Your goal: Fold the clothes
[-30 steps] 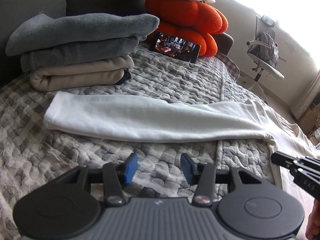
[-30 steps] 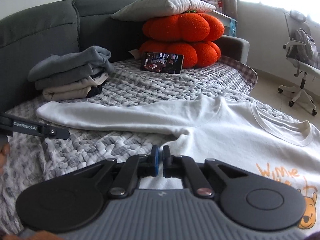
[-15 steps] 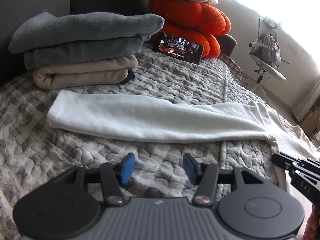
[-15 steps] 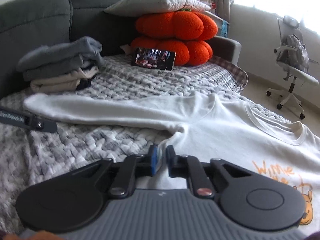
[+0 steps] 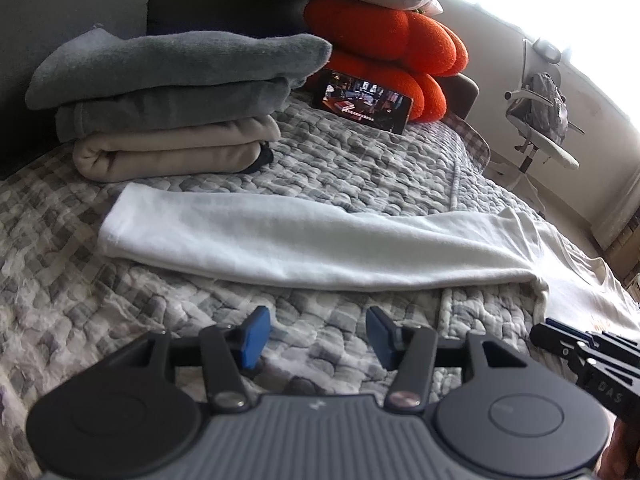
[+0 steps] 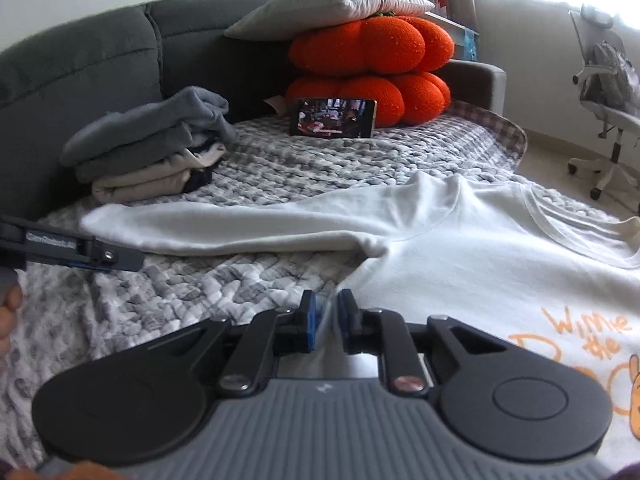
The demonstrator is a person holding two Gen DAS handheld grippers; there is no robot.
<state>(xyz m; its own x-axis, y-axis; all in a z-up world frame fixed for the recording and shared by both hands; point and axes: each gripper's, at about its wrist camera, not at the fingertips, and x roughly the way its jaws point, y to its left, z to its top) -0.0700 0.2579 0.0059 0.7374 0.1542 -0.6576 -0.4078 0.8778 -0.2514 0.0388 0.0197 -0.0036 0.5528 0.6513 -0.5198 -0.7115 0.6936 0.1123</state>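
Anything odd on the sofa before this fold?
Mostly tidy. The phone leans against the orange cushions, screen lit, beyond the white shirt. In the folded stack, something dark pokes out at the bottom edge.

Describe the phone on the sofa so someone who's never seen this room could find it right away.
Start at the two stacked orange pumpkin-shaped cushions at the far end of the dark grey sofa. Leaning against the lower cushion, standing on the grey quilted cover, is a slim rectangular phone set sideways. It is the only thing there with a lit screen showing a picture.
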